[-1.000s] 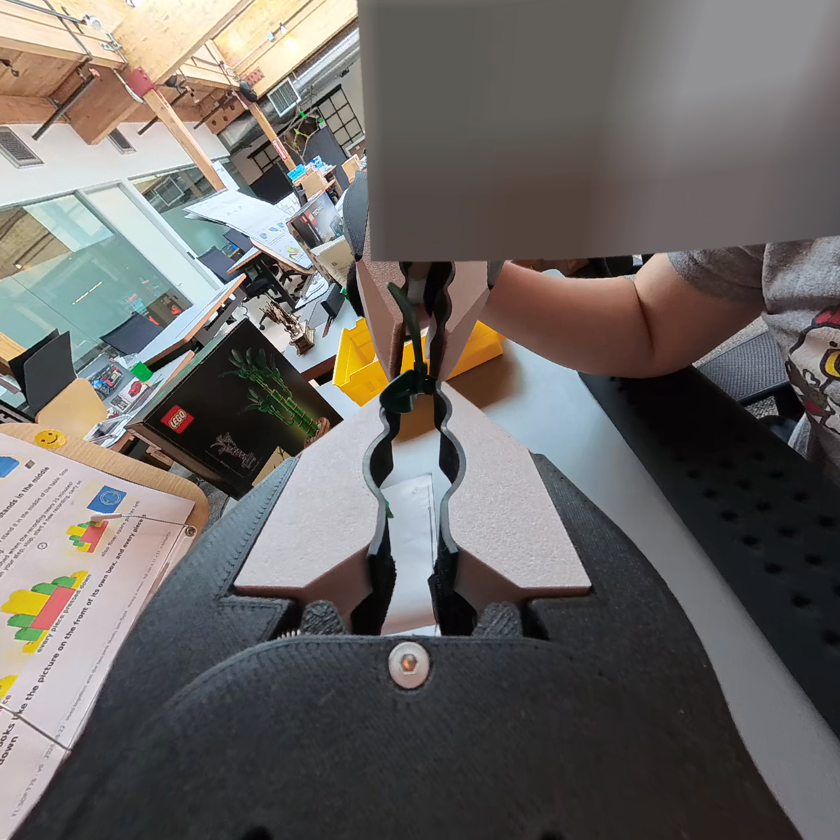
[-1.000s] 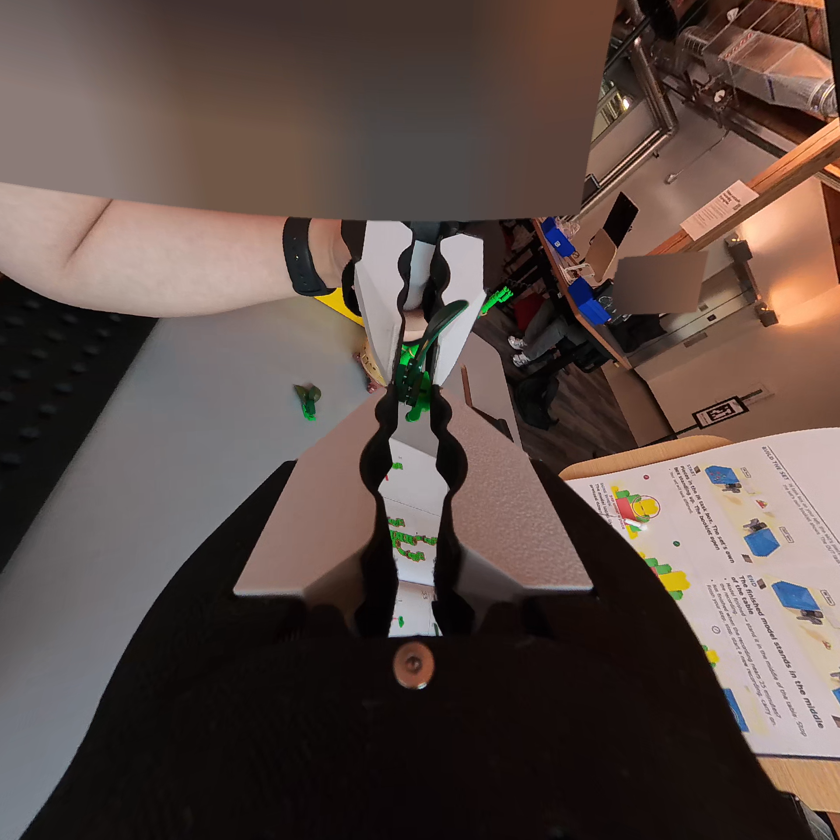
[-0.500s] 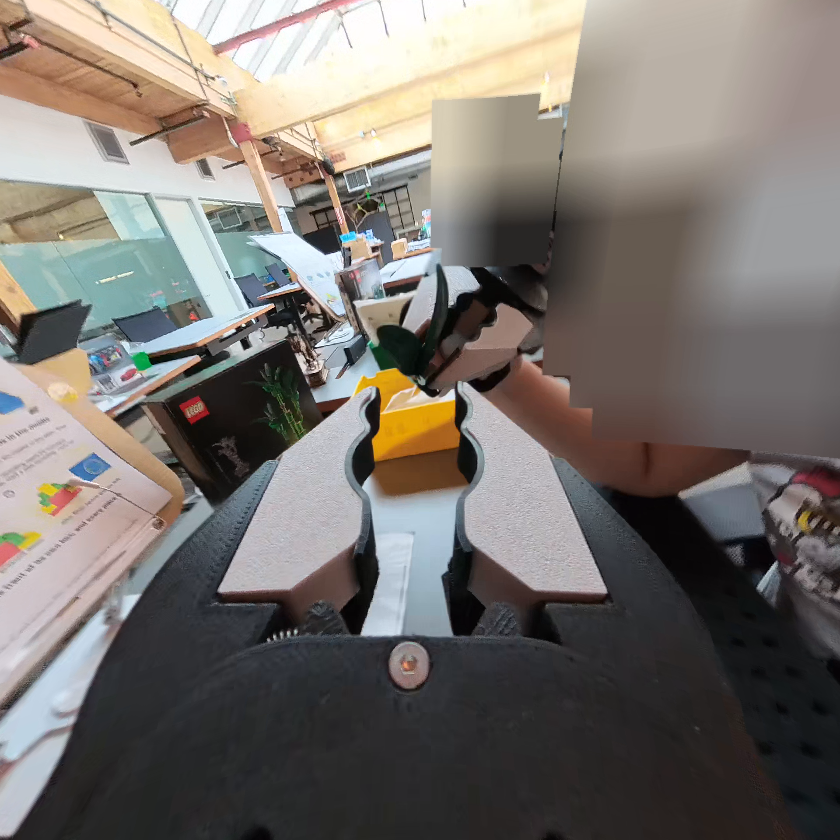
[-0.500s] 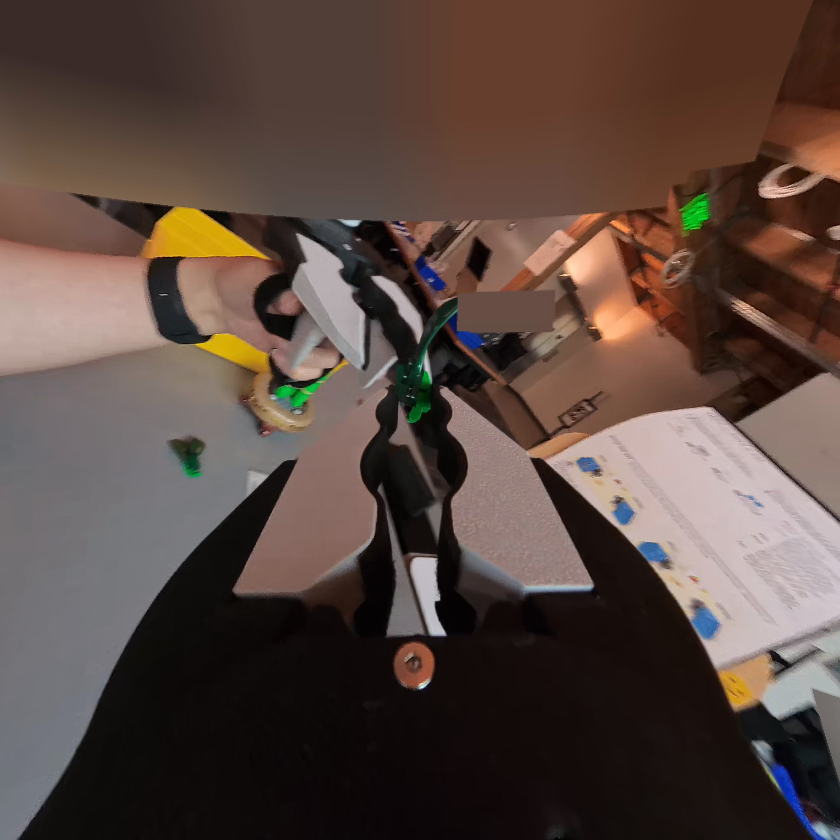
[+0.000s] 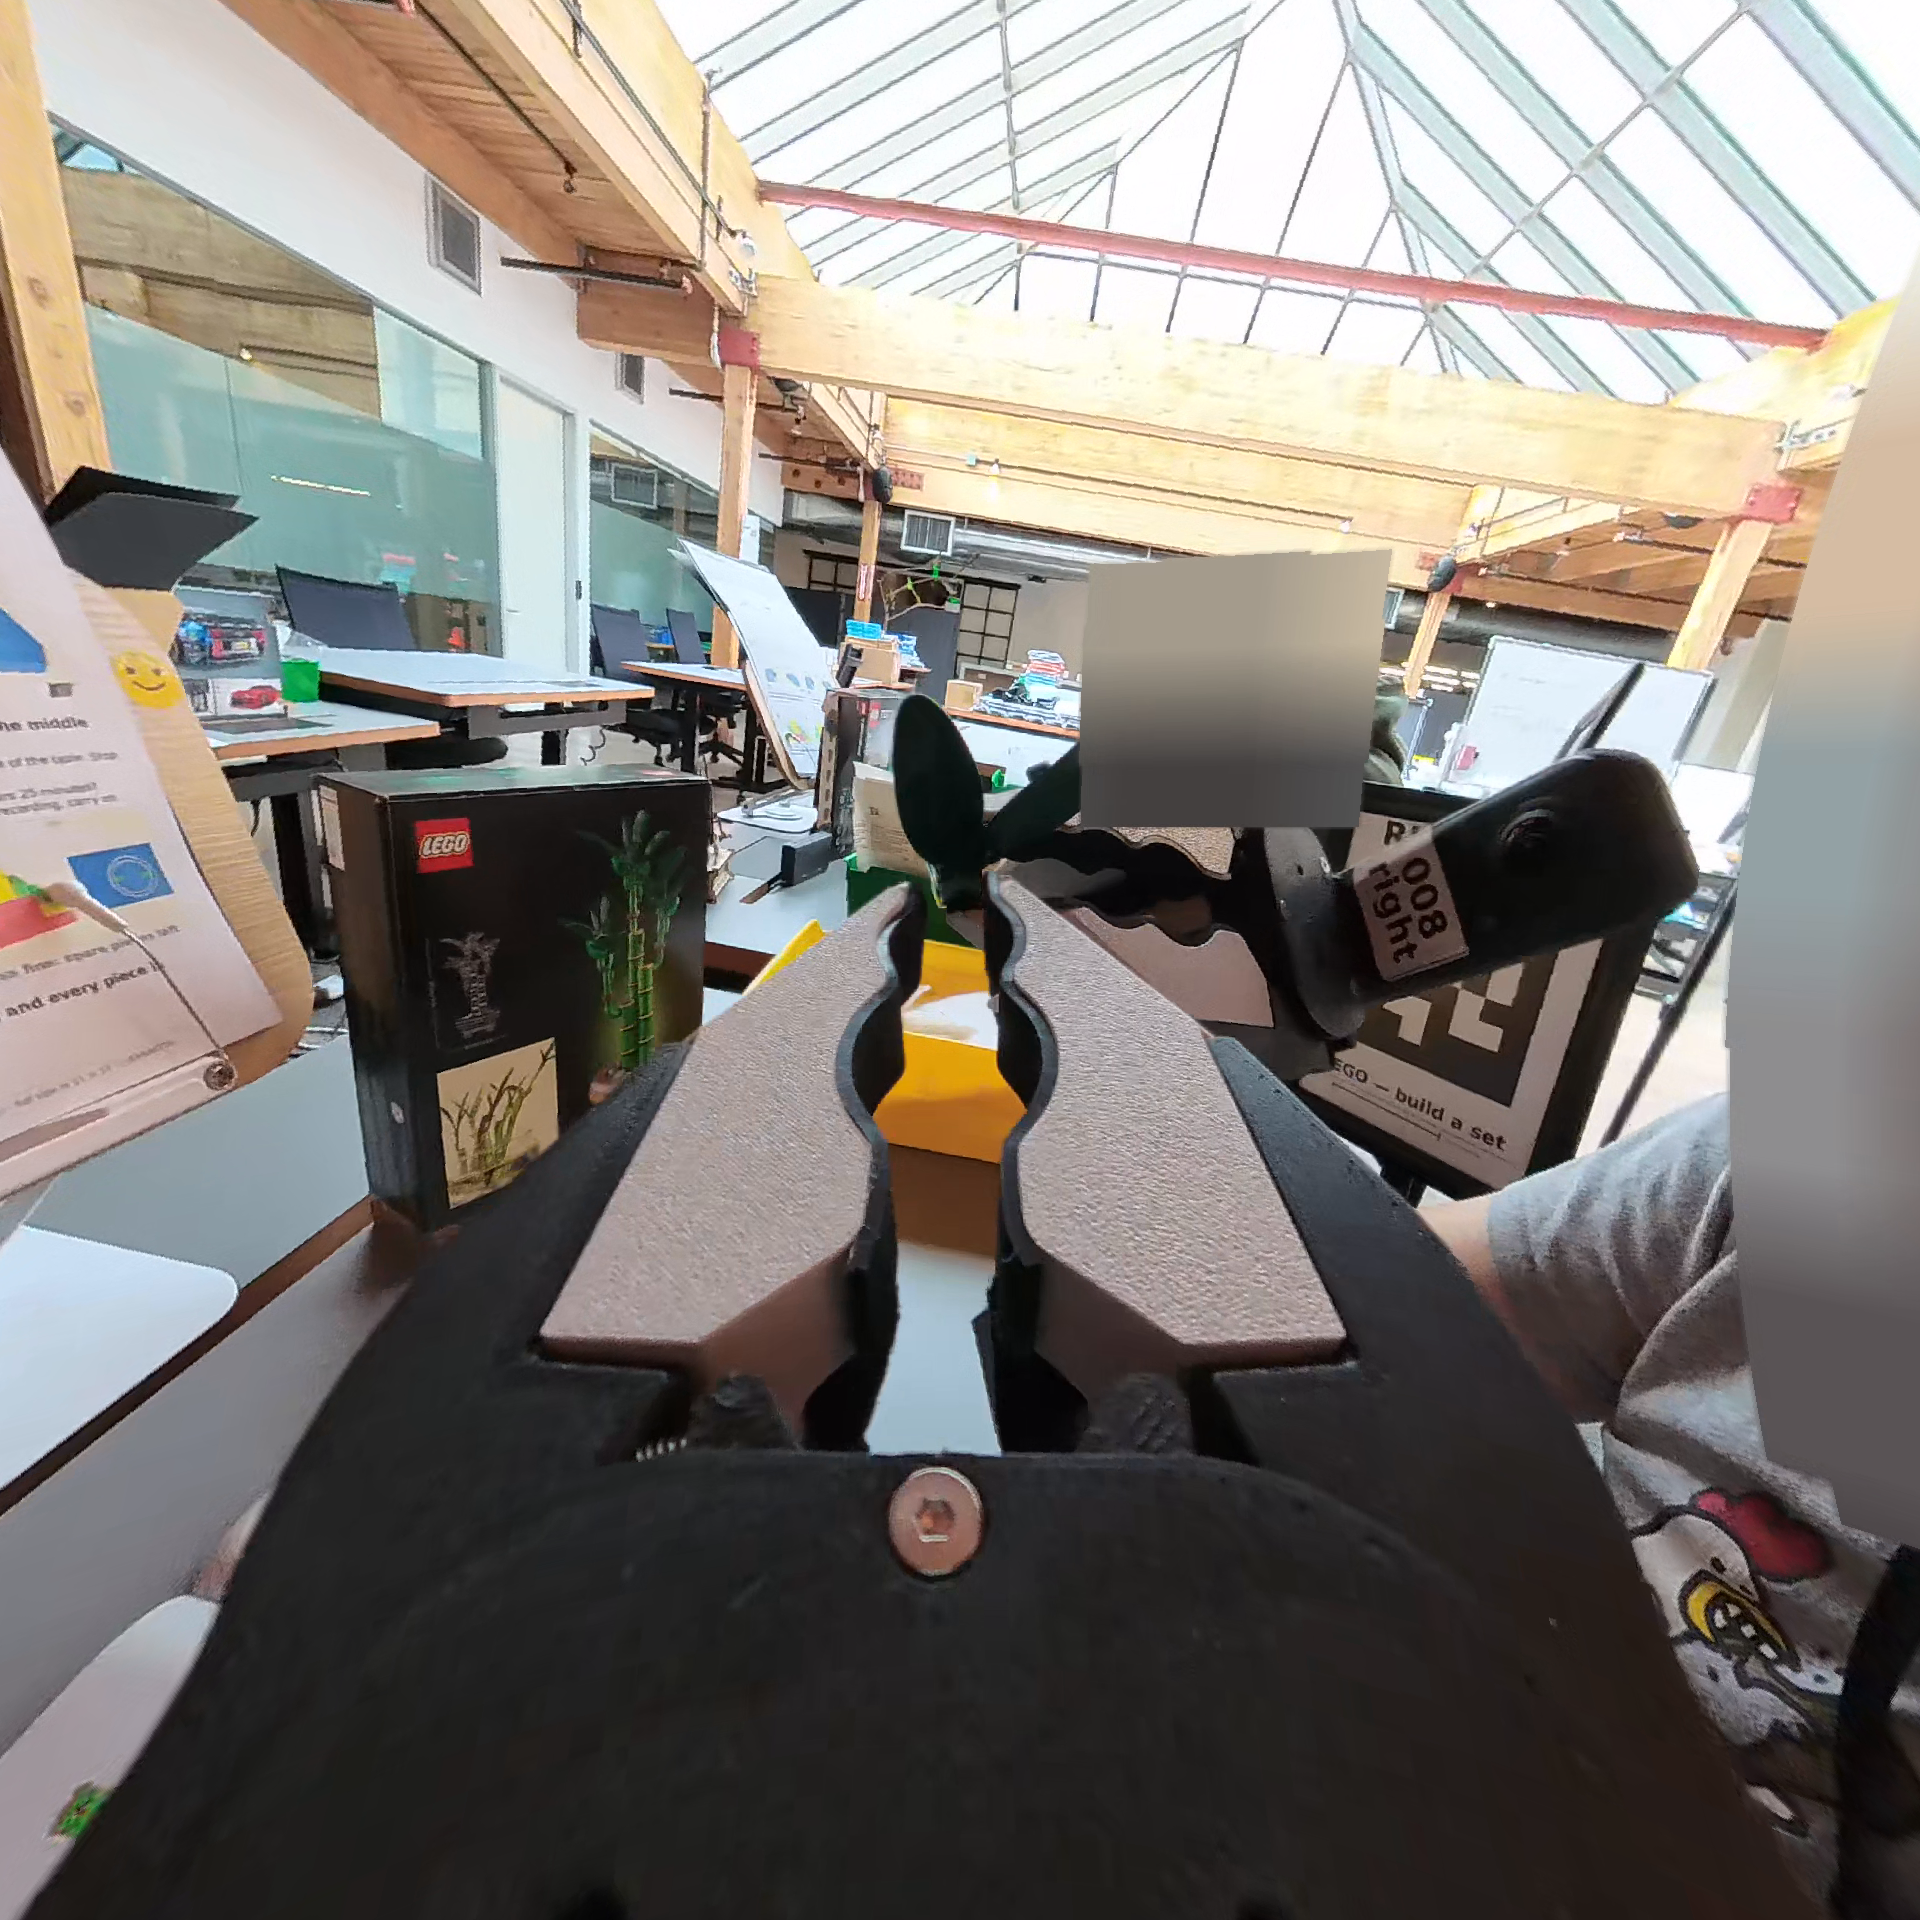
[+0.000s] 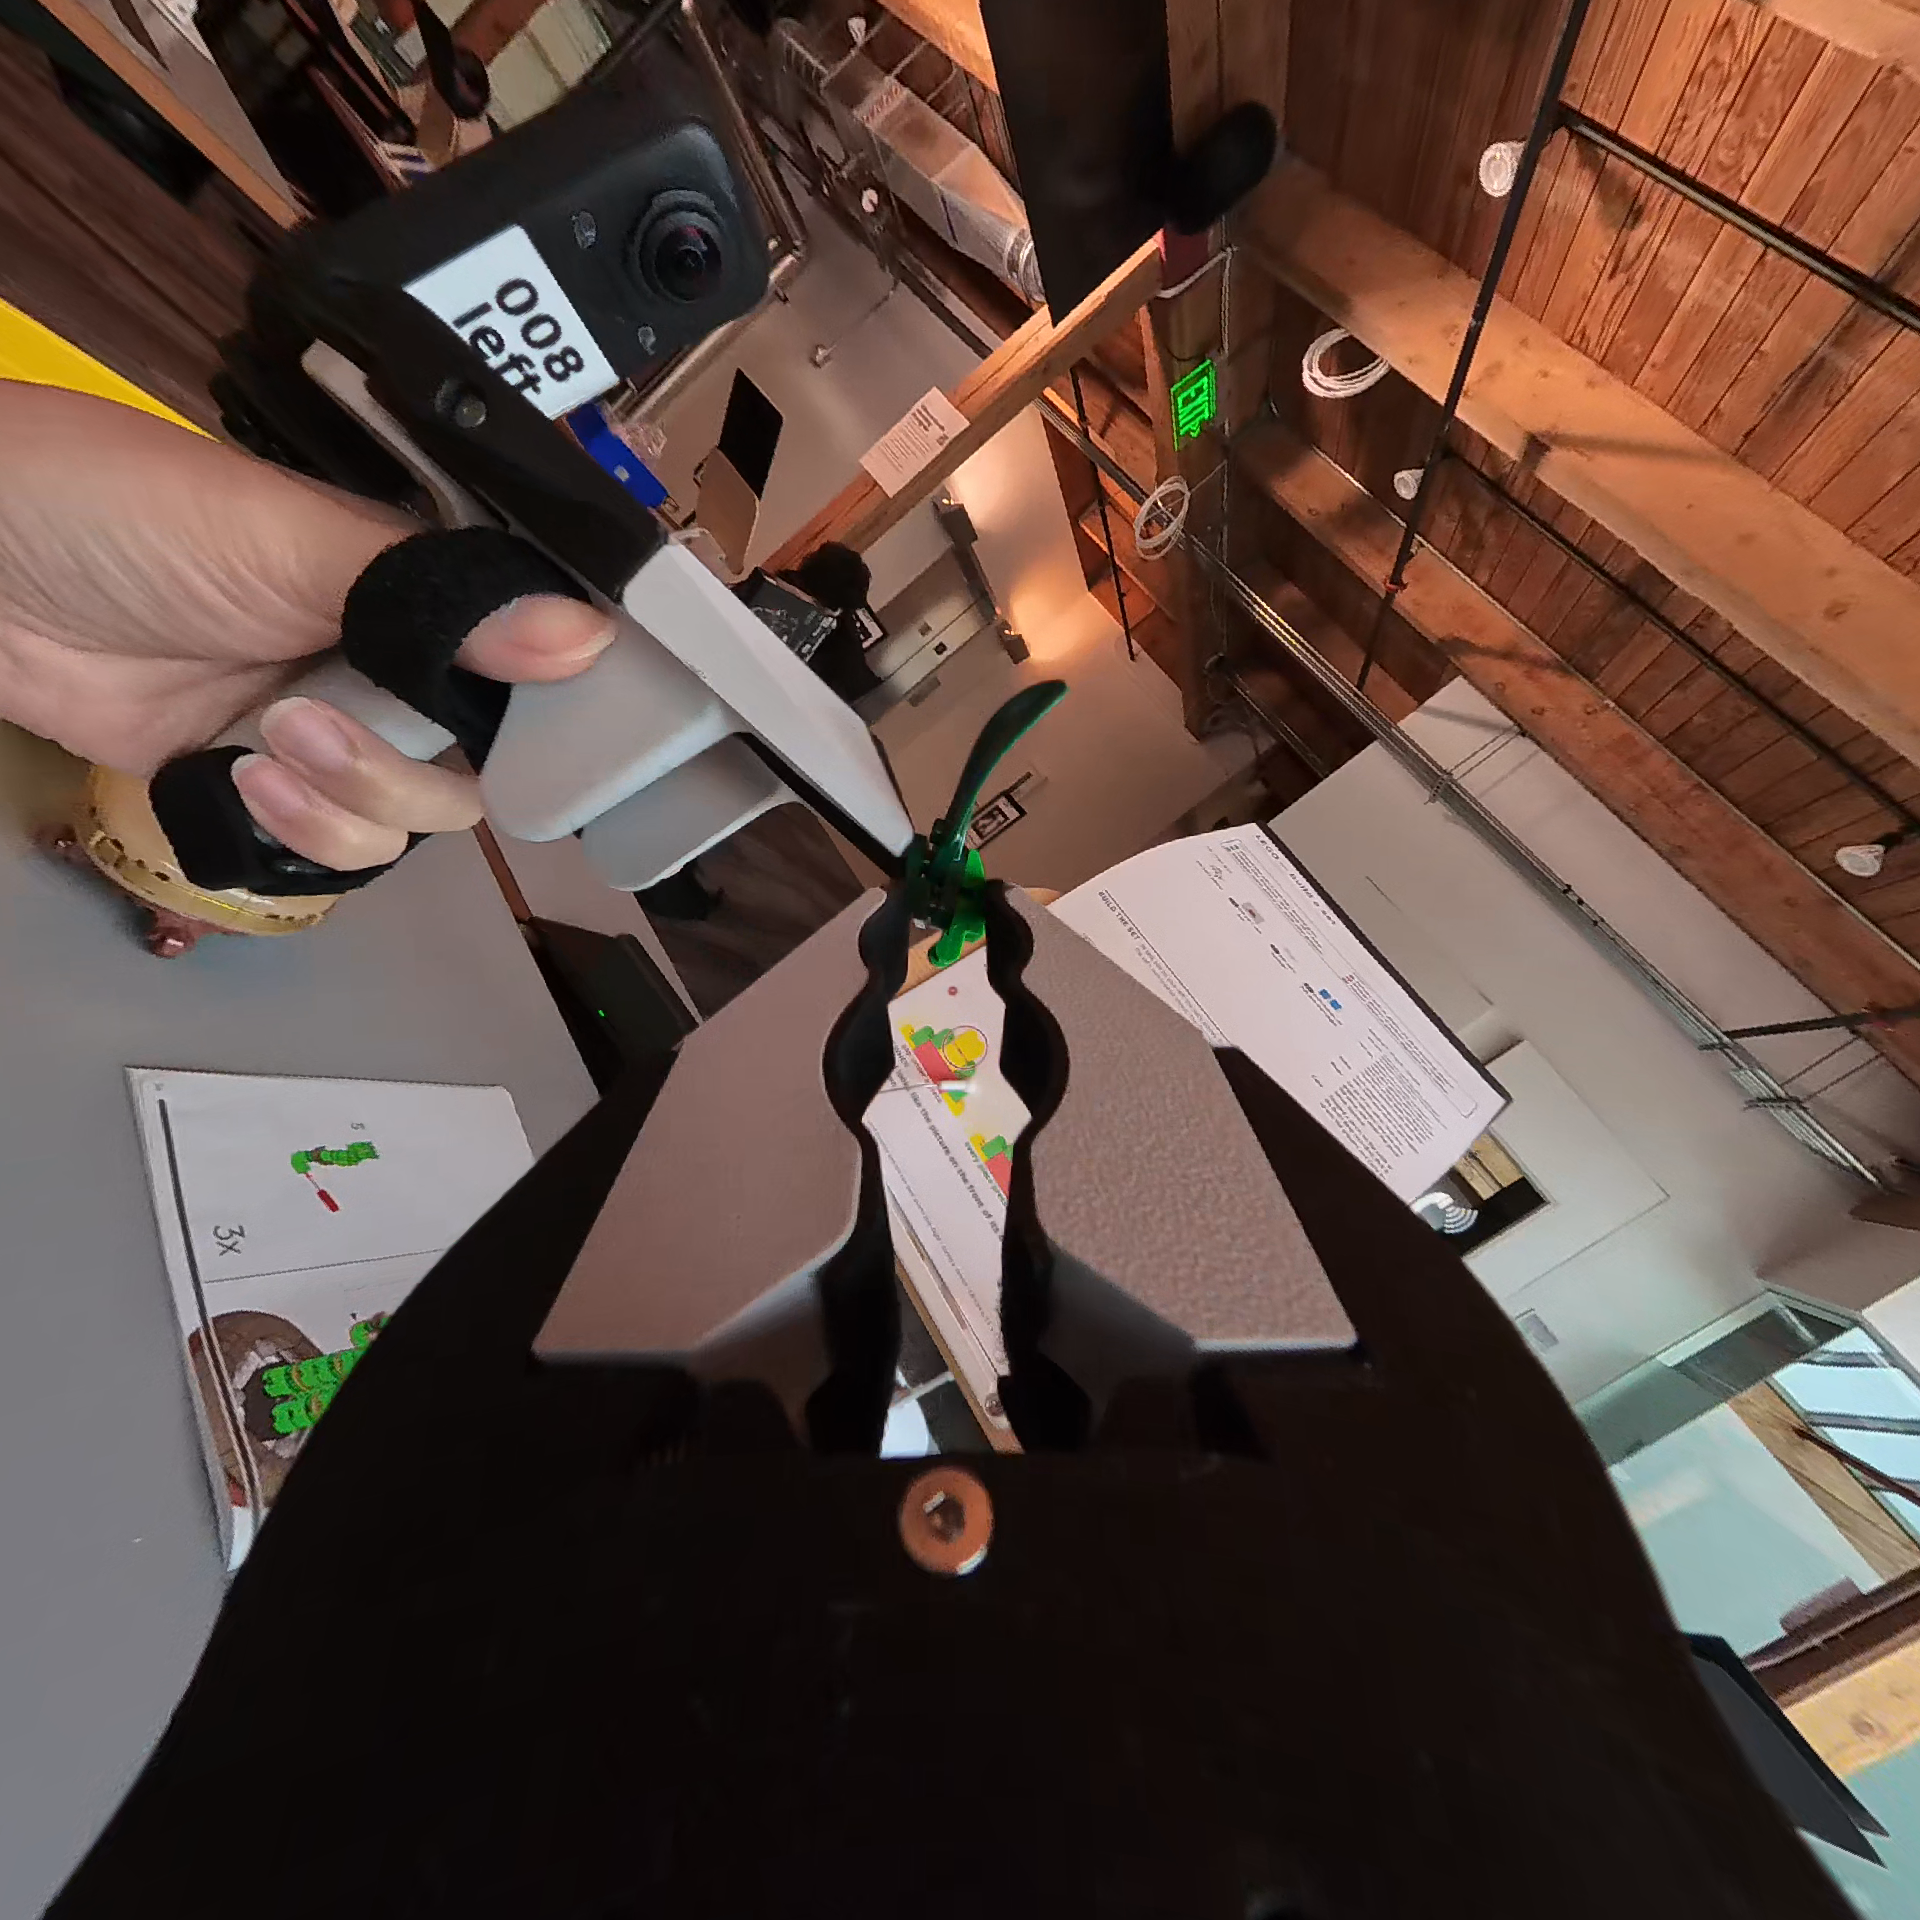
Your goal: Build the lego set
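A small green leaf piece, with dark green leaves point(image 5: 935, 784) on a bright green stem part point(image 6: 951, 899), is held up in the air between both grippers. My left gripper point(image 5: 951, 894) has its jaws closed in on the stem just below the leaves. My right gripper point(image 6: 940, 904) is shut on the same piece. In the left wrist view it reaches in from the right point(image 5: 1455, 904). In the right wrist view the left gripper point(image 6: 727, 707) comes in from the upper left, held by a hand, and its tip touches the piece.
A black Lego box point(image 5: 520, 987) stands on the grey table point(image 5: 208, 1174), with a yellow bin point(image 5: 940, 1081) behind the fingers. An instruction sheet on a stand point(image 5: 104, 883) is at the left. An open booklet point(image 6: 343, 1195) and a round tan base point(image 6: 156, 862) lie on the table. My left and right fingertips are right by each other.
Both grippers have lifted and tilted up from the table. The left gripper, open half a second ago, has closed in on the leaf piece. The right gripper has kept its hold.
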Demonstrator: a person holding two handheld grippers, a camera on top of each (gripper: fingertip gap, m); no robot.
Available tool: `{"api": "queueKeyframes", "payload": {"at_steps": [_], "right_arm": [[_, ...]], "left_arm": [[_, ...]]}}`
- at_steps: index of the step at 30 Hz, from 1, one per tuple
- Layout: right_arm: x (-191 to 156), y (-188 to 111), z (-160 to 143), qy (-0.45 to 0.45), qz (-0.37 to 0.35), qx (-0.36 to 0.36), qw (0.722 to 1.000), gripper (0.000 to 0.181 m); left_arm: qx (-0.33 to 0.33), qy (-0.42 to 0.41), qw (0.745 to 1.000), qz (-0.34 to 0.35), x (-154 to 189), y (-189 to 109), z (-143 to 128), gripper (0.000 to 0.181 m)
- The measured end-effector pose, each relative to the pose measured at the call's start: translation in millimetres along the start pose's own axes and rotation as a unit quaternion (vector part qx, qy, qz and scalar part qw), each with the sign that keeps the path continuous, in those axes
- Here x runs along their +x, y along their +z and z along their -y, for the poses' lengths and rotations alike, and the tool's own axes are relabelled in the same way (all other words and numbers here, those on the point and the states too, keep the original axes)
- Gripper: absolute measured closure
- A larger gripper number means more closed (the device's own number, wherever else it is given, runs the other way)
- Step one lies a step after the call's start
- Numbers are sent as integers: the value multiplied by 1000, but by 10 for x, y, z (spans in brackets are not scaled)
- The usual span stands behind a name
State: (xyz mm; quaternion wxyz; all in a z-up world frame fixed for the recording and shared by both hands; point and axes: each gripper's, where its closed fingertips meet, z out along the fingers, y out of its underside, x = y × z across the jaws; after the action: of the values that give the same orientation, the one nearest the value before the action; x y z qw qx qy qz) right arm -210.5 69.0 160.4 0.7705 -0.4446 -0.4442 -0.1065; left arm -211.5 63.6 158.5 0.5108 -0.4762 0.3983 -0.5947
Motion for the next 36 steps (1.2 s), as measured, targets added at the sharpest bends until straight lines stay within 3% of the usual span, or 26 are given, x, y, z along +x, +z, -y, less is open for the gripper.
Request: {"api": "queueKeyframes", "payload": {"at_steps": [5,8,16,24,30,32,33,34,36], "right_arm": [[7,27,-39,-7,-11,-14,1000,168],[1,30,-22,-11,-14,-9,1000,169],[74,-14,47,-33,-33,-3,999,168],[62,-9,39,14,-2,5,1000,166],[21,-40,72,69,55,28,996,145],[20,-111,90,151,116,43,981,144],[27,-155,103,222,159,51,961,144],[46,-197,107,308,204,58,927,147],[129,-245,89,478,276,74,830,148]], "left_arm": [[-4,-4,1000,-2,-3,40,-42,166],[6,-4,1000,2,-27,48,-28,175],[59,-23,997,-38,40,93,37,175],[78,-28,994,-65,32,79,26,175],[60,-25,996,-65,12,22,21,175],[43,-28,996,-73,23,-19,11,175],[32,-30,996,-78,36,-38,-3,175],[17,-32,996,-83,49,-52,-26,175],[-16,-36,995,-88,73,-67,-95,175]]}}
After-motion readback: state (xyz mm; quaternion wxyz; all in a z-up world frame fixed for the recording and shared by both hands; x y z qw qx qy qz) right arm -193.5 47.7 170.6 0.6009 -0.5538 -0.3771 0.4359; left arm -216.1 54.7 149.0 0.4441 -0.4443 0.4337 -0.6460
